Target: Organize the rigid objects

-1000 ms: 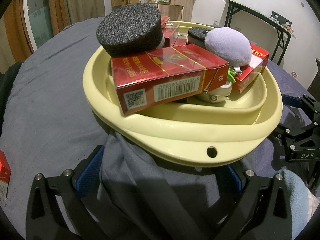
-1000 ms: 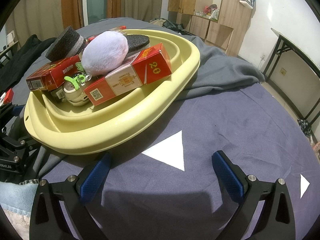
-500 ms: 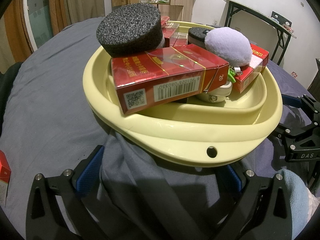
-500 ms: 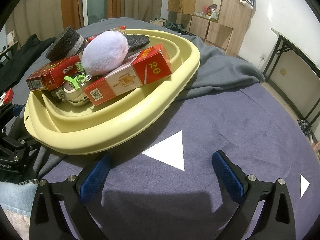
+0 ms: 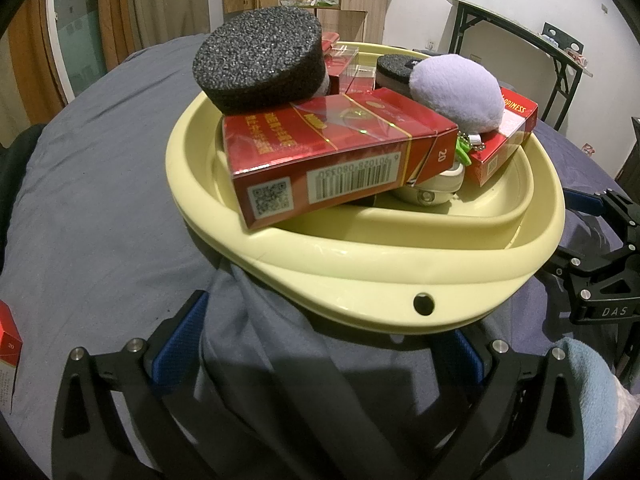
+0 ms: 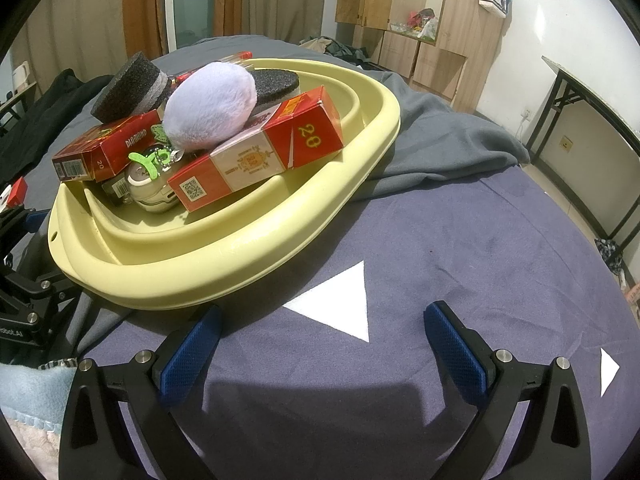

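Note:
A pale yellow basin [image 5: 360, 256] [image 6: 240, 264] sits on the bed, piled with items. A black sponge disc [image 5: 260, 68] [image 6: 132, 88] rests on a red cigarette box [image 5: 320, 160] [image 6: 108, 148]. A lilac plush [image 5: 456, 88] [image 6: 212, 108] lies on a second red box [image 5: 504, 140] [image 6: 260, 156]. Under them is a cream round case [image 5: 432, 188] with a green keychain [image 6: 150, 160]. My left gripper [image 5: 320, 344] stands open at the basin's near rim, over grey cloth. My right gripper [image 6: 322, 332] is open beside the basin, holding nothing.
A loose red box [image 5: 8, 336] [image 6: 16, 192] lies on the grey sheet left of the basin. A blue cloth with white triangles [image 6: 340, 304] covers the bed on the right. Wardrobes and a black-framed table [image 6: 580, 88] stand beyond.

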A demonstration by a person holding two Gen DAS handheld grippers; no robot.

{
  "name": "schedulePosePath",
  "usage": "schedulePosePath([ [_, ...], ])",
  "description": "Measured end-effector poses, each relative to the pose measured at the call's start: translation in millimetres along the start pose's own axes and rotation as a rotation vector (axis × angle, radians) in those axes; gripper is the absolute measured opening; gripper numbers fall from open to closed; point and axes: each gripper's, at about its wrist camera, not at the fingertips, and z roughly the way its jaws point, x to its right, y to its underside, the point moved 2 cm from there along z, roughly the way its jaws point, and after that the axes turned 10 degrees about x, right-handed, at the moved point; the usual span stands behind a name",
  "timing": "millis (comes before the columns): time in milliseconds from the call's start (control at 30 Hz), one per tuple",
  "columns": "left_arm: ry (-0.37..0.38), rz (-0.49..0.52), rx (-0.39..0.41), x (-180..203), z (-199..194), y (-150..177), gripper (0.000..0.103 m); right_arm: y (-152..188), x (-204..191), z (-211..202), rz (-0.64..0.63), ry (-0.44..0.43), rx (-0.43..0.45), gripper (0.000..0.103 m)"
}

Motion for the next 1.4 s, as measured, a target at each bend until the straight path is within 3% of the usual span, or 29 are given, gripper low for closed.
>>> schedulePosePath([
  [1400,-0.004,0.003,0.0,2.3,-0.5,1.2,0.103,-0.1,0.1,0.2,0.0,0.0,0.0,0.103],
])
